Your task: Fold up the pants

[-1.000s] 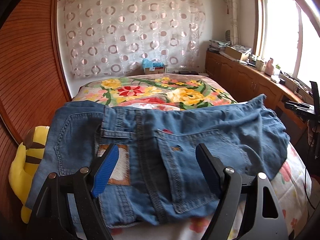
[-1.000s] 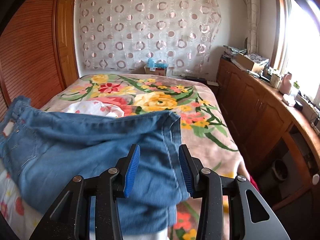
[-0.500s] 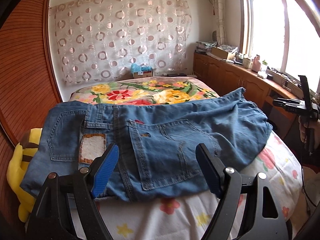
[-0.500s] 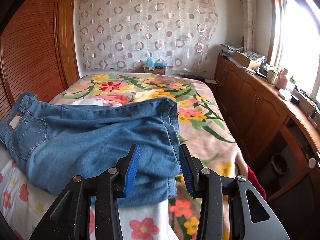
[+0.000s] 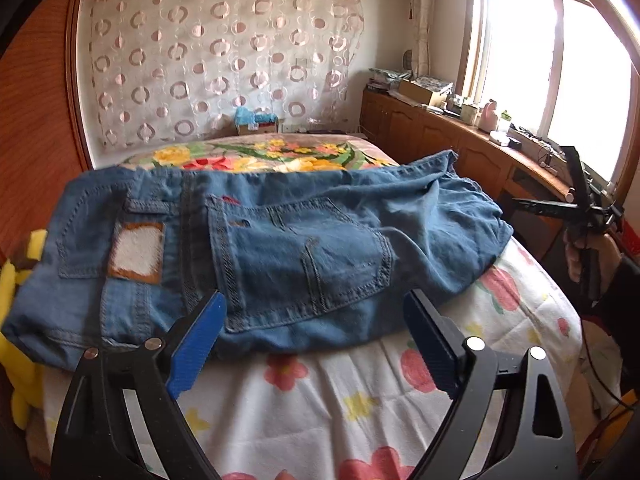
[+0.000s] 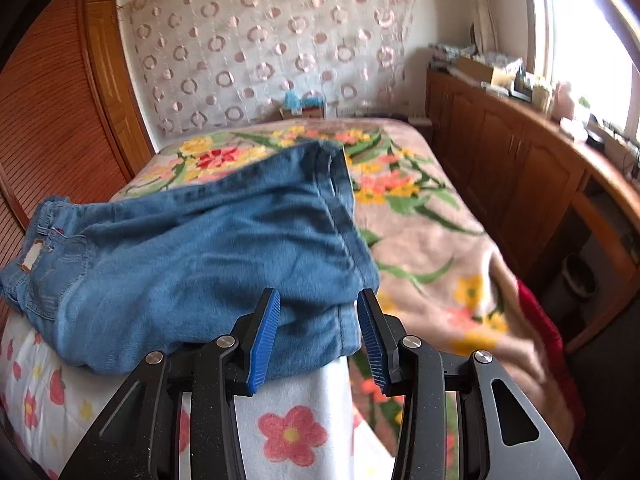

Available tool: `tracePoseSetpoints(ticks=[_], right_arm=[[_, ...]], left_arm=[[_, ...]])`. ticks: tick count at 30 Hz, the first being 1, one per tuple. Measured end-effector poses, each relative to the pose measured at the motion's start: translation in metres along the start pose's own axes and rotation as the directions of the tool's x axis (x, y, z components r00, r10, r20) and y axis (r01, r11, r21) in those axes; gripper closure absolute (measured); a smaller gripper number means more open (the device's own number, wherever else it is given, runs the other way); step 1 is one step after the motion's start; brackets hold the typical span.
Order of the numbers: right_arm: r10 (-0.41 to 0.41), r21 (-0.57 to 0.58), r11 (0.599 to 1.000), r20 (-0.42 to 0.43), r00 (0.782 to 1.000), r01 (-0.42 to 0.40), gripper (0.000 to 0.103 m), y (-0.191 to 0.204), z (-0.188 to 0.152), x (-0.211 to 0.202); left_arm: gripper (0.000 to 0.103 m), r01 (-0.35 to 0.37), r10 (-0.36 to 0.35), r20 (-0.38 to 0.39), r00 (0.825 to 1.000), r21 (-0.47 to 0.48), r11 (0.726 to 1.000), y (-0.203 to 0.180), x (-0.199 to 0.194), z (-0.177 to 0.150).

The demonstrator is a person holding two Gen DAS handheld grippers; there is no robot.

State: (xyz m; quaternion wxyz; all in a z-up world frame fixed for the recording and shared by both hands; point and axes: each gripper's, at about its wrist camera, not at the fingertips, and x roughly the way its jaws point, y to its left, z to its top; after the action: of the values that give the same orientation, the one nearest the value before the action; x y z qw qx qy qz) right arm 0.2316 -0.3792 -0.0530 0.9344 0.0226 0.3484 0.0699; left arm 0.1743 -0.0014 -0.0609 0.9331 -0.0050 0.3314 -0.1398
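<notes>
Blue denim pants [image 5: 280, 248] lie folded across the bed, back pockets and white label patch up; they also show in the right wrist view [image 6: 200, 264]. My left gripper [image 5: 316, 344] is open and empty, just short of the waist end's near edge. My right gripper [image 6: 316, 340] is open and empty, its fingers either side of the leg-end hem's near edge, holding nothing. The right gripper also shows in a hand at the far right of the left wrist view [image 5: 576, 208].
The bed has a white flowered sheet [image 5: 360, 392] near me and a floral blanket [image 6: 420, 224] beyond. A yellow plush toy [image 5: 16, 280] lies at the bed's left edge. Wooden cabinets [image 6: 520, 168] run along the right; a slatted wooden wardrobe [image 6: 48, 128] stands left.
Both grippers have drawn back from the pants toward the bed's near edge. The pants lie where they were left, with more flowered sheet showing in front.
</notes>
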Motion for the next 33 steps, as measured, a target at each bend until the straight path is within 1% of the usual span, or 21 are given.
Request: tracePoseSetpoints(ticks=[2, 6, 12, 16, 17, 18, 20, 21, 23, 24, 25, 29, 30, 31, 32, 33], right_arm=[[0.009, 0.013, 1.000, -0.017, 1.000, -0.009, 0.061, 0.000, 0.001, 0.009], [0.009, 0.037, 0.999, -0.044, 0.999, -0.008, 0.060, -0.002, 0.006, 0.026], [-0.002, 0.140, 0.990, -0.101, 0.995, 0.016, 0.060, -0.016, 0.011, 0.045], [0.026, 0.196, 0.981, -0.124, 0.992, -0.001, 0.060, -0.024, 0.013, 0.050], [0.031, 0.198, 0.980, -0.118, 0.993, -0.007, 0.063, -0.023, 0.014, 0.049], [0.034, 0.192, 0.981, -0.115, 0.993, -0.012, 0.074, -0.022, 0.016, 0.049], [0.048, 0.155, 0.987, -0.114, 0.992, -0.030, 0.089, -0.016, 0.016, 0.047], [0.045, 0.134, 0.991, -0.102, 0.994, -0.031, 0.093, -0.014, 0.015, 0.045], [0.027, 0.101, 0.995, -0.071, 0.997, -0.019, 0.094, -0.008, 0.015, 0.036], [-0.004, 0.074, 0.997, -0.054, 0.999, 0.008, 0.094, -0.004, 0.016, 0.031], [-0.016, 0.059, 0.998, -0.042, 0.999, 0.018, 0.094, -0.001, 0.017, 0.027], [-0.021, 0.045, 0.999, -0.042, 0.999, 0.023, 0.094, 0.001, 0.022, 0.023], [-0.027, 0.043, 0.999, -0.050, 0.998, 0.030, 0.086, 0.001, 0.022, 0.026], [-0.038, 0.047, 0.998, -0.063, 0.997, 0.041, 0.081, 0.000, 0.023, 0.031], [-0.032, 0.053, 0.998, -0.074, 0.997, 0.036, 0.077, -0.001, 0.022, 0.035], [-0.020, 0.063, 0.998, -0.086, 0.996, 0.025, 0.077, -0.002, 0.022, 0.040]], left_arm=[[0.013, 0.012, -0.012, -0.020, 1.000, 0.004, 1.000, -0.002, 0.005, -0.003], [0.012, 0.017, -0.017, -0.031, 0.999, -0.003, 1.000, -0.003, 0.011, -0.010], [0.012, 0.035, -0.036, -0.047, 0.998, -0.025, 0.999, -0.003, 0.015, -0.018], [0.013, 0.021, -0.022, -0.043, 0.999, -0.011, 1.000, -0.005, 0.014, -0.022], [0.013, 0.018, -0.018, -0.040, 0.999, -0.007, 1.000, -0.006, 0.014, -0.023], [0.013, 0.014, -0.014, -0.037, 0.999, -0.005, 1.000, -0.007, 0.014, -0.024], [0.013, 0.009, -0.009, -0.032, 0.999, -0.007, 1.000, -0.006, 0.013, -0.026], [0.013, 0.007, -0.008, -0.032, 0.999, -0.008, 1.000, -0.006, 0.014, -0.025], [0.013, 0.009, -0.009, -0.032, 0.999, -0.009, 1.000, -0.005, 0.014, -0.025], [0.013, 0.010, -0.011, -0.032, 0.999, -0.010, 1.000, -0.005, 0.013, -0.026], [0.013, 0.009, -0.009, -0.033, 0.999, -0.009, 1.000, -0.006, 0.014, -0.025], [0.013, 0.012, -0.012, -0.033, 0.999, -0.005, 1.000, -0.008, 0.012, -0.027], [0.013, 0.015, -0.015, -0.033, 0.999, -0.006, 1.000, -0.009, 0.012, -0.027], [0.013, 0.015, -0.015, -0.032, 0.999, -0.005, 1.000, -0.009, 0.012, -0.027], [0.013, 0.013, -0.014, -0.032, 0.999, -0.005, 1.000, -0.009, 0.012, -0.028], [0.013, 0.014, -0.014, -0.033, 0.999, -0.006, 1.000, -0.009, 0.012, -0.028]])
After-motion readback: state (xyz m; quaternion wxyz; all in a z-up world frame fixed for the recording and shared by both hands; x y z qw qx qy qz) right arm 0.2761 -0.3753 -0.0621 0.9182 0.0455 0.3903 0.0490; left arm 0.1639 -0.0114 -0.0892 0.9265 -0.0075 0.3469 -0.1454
